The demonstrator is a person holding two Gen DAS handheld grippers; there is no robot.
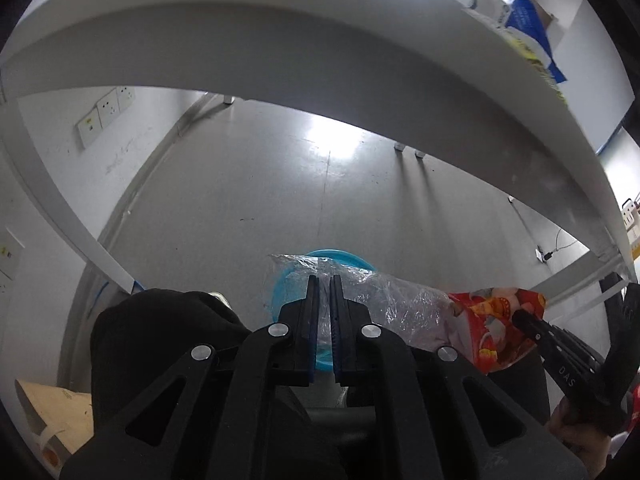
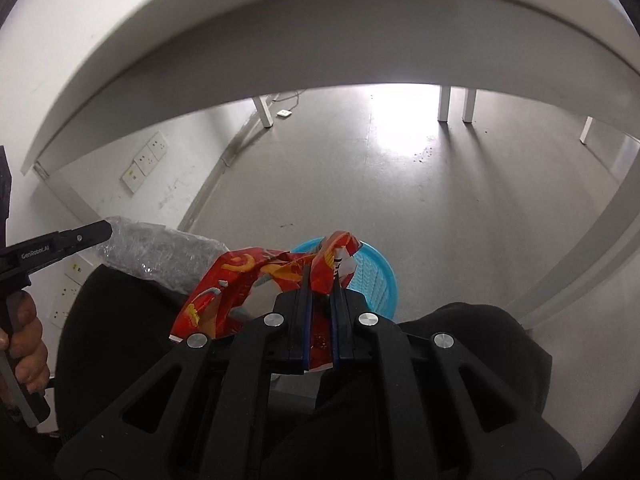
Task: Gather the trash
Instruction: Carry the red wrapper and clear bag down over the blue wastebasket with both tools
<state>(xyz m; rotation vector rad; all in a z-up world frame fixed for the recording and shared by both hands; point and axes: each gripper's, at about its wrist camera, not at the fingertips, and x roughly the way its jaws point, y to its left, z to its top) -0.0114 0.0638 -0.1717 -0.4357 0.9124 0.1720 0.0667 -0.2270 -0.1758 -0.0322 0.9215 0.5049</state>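
My left gripper (image 1: 324, 280) is shut on a crumpled clear plastic wrapper (image 1: 384, 304), held above a blue trash basket (image 1: 286, 292) on the floor. My right gripper (image 2: 321, 274) is shut on a red and yellow snack bag (image 2: 240, 276), also above the blue basket (image 2: 376, 276). In the left wrist view the red bag (image 1: 492, 320) hangs right of the wrapper, gripped by the right gripper (image 1: 524, 320). In the right wrist view the wrapper (image 2: 160, 252) sits at the left in the left gripper (image 2: 108, 232).
A white table (image 1: 280, 40) arches overhead, with legs (image 2: 444, 104) on the grey floor. Wall sockets (image 1: 104, 114) sit at the left. My black-clothed legs (image 2: 460, 360) flank the basket. A cardboard piece (image 1: 56, 412) lies at the lower left.
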